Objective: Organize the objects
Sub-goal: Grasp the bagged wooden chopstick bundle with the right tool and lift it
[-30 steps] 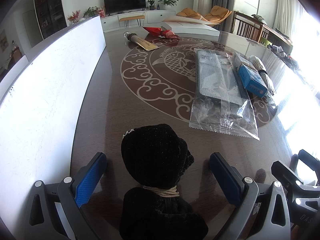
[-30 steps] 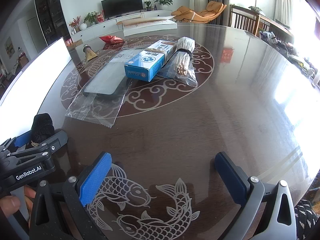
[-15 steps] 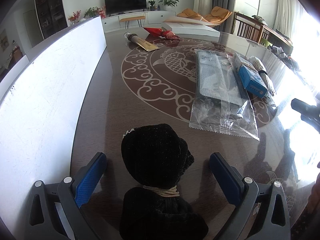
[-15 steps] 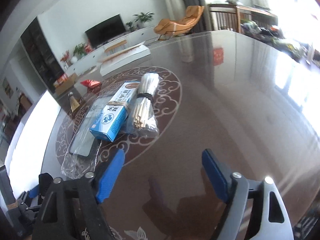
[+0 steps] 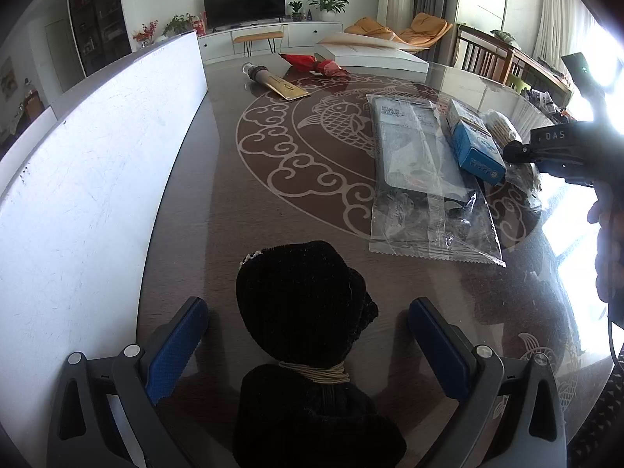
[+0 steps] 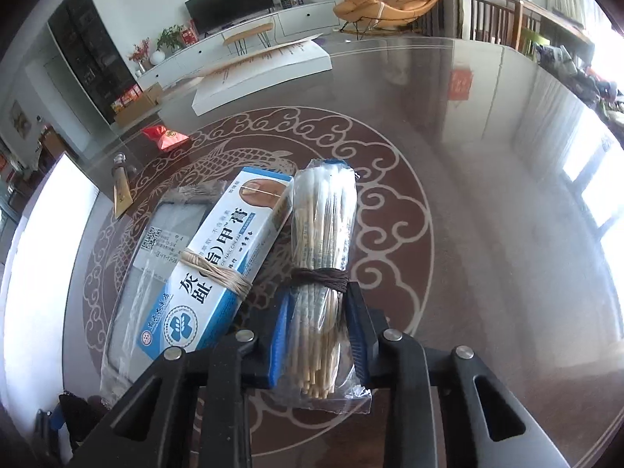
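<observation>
Where the right gripper (image 6: 318,335) comes down on the glass-topped table (image 6: 487,234), blue pads clenched on a plastic-wrapped bundle of sticks (image 6: 323,257), just below its brown tie. Touching the bundle's left side, a blue and white box (image 6: 218,257) wound with string, lying partly over a clear packet (image 6: 163,241). Nearer the white board (image 5: 89,179), left gripper (image 5: 308,347) released, pads spread either side of a black pouch (image 5: 300,304) lying on the table, apart from both
</observation>
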{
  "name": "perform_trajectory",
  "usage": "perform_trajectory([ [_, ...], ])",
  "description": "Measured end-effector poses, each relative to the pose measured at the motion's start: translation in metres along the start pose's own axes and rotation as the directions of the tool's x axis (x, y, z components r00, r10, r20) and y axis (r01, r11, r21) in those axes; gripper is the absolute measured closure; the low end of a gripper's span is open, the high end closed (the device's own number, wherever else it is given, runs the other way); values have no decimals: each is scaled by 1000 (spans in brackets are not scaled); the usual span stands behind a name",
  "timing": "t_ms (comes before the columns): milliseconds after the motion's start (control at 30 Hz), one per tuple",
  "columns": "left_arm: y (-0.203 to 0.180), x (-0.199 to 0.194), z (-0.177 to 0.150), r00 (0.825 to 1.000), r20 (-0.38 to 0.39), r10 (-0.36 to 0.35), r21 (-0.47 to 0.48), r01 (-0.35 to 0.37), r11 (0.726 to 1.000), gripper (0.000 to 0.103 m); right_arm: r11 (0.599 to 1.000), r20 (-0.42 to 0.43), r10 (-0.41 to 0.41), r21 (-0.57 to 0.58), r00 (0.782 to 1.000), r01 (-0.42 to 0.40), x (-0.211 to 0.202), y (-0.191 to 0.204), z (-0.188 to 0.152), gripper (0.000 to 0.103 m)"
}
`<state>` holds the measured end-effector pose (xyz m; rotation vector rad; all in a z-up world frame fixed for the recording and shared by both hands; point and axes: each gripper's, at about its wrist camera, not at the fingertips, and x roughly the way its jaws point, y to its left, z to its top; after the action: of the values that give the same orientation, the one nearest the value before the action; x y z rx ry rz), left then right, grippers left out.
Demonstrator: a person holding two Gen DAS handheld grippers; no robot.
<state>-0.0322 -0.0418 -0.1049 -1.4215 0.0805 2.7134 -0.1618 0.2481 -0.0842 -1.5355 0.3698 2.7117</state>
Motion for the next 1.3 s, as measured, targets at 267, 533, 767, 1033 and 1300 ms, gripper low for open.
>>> perform_trajectory([
  [267, 0, 0, 0, 1000, 1, 1, -2, -1, 1000, 0, 993, 47, -115, 47, 992, 113, -54, -14, -85, 75],
  [533, 0, 0, 0, 1000, 1, 0, -1, 0, 1000, 0, 988, 99, -131, 99, 986, 121, -80, -11, -132, 28],
  [767, 0, 0, 0, 1000, 1, 0, -1, 0, 1000, 0, 980, 108, -162, 134, 981, 147, -79, -18, -131, 13],
  [1033, 0, 0, 0, 1000, 2, 0, -1, 0, 1000, 0, 980, 98, -185, 99, 978, 175, -72, -11, -131, 5],
  [1300, 0, 0, -1, 1000, 2, -1, -2, 1, 1000, 0, 978, 92, -193, 94, 977, 185, -71, -12, -133, 2],
])
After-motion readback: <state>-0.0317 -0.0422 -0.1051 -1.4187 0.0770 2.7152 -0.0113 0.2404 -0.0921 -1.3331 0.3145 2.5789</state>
